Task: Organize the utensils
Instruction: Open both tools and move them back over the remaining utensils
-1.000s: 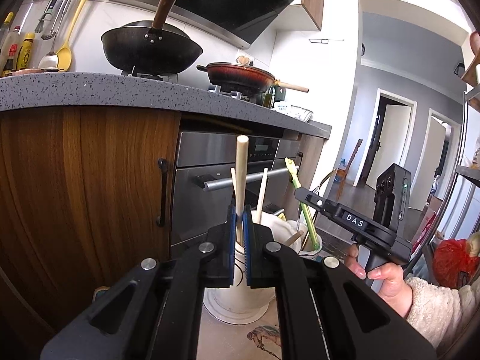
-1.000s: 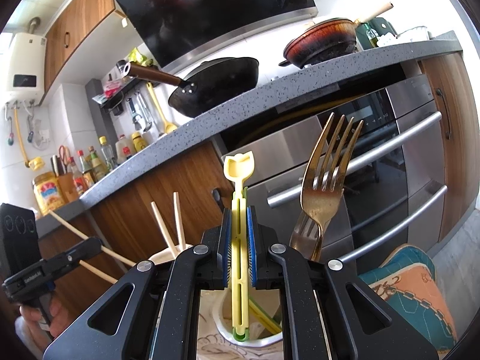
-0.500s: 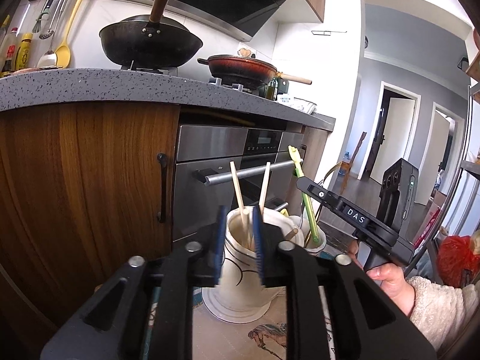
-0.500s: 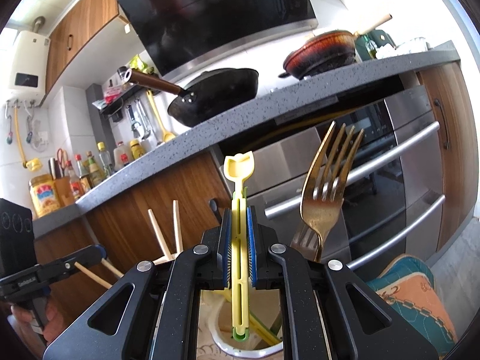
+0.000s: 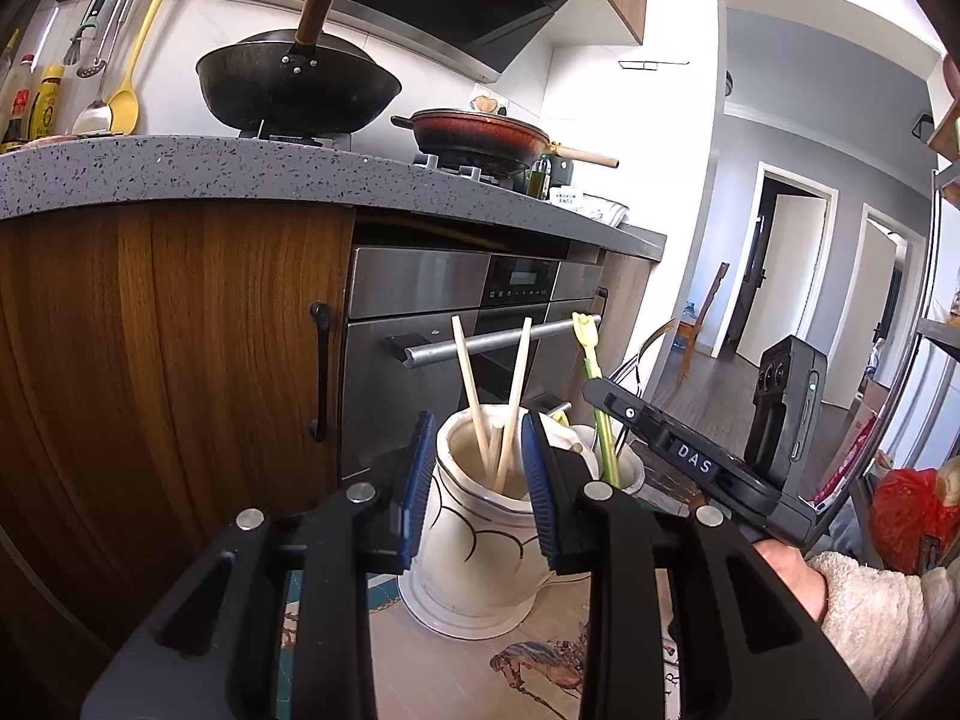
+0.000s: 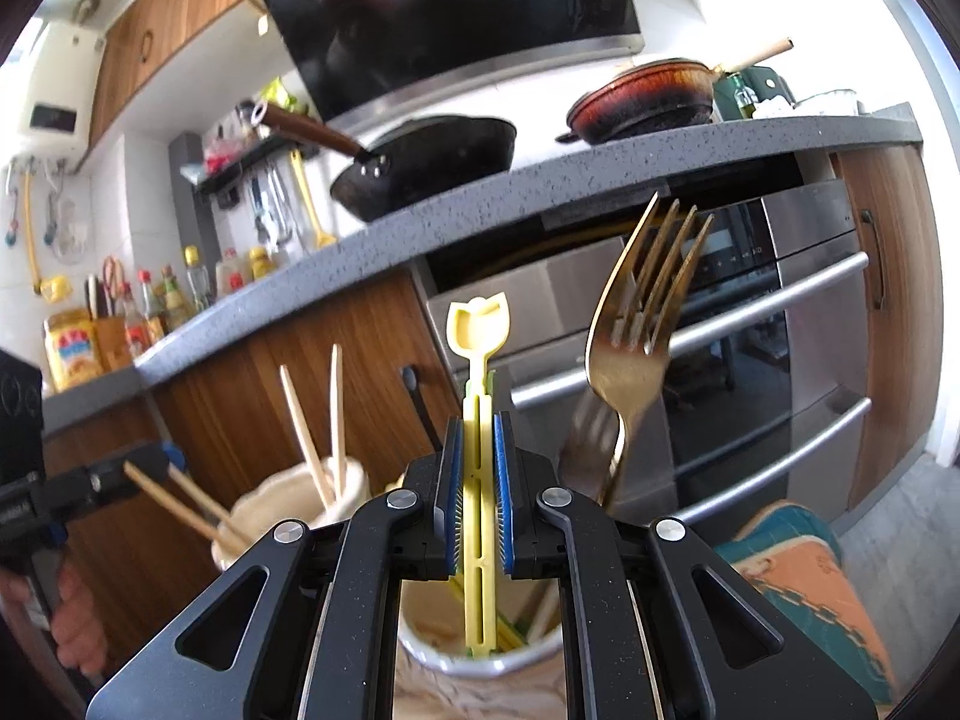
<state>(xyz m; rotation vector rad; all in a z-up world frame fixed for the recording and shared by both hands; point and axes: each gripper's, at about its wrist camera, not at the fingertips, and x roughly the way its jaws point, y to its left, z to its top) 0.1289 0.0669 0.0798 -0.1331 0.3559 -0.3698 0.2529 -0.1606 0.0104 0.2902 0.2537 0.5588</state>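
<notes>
Left gripper (image 5: 477, 480) wide, empty, framing the white jar (image 5: 480, 531) holding chopsticks (image 5: 489, 402). Right gripper (image 6: 478, 495) clamps the yellow utensil (image 6: 480, 480); its lower end dips into a cup (image 6: 480, 654), base hidden. Fork (image 6: 636, 348) handle occluded.

A home kitchen is showing ahead of the tongs. A wok (image 5: 298, 90) is sitting on the speckled counter (image 5: 180, 171) above them, an oven (image 5: 456, 324) gleaming beneath.
</notes>
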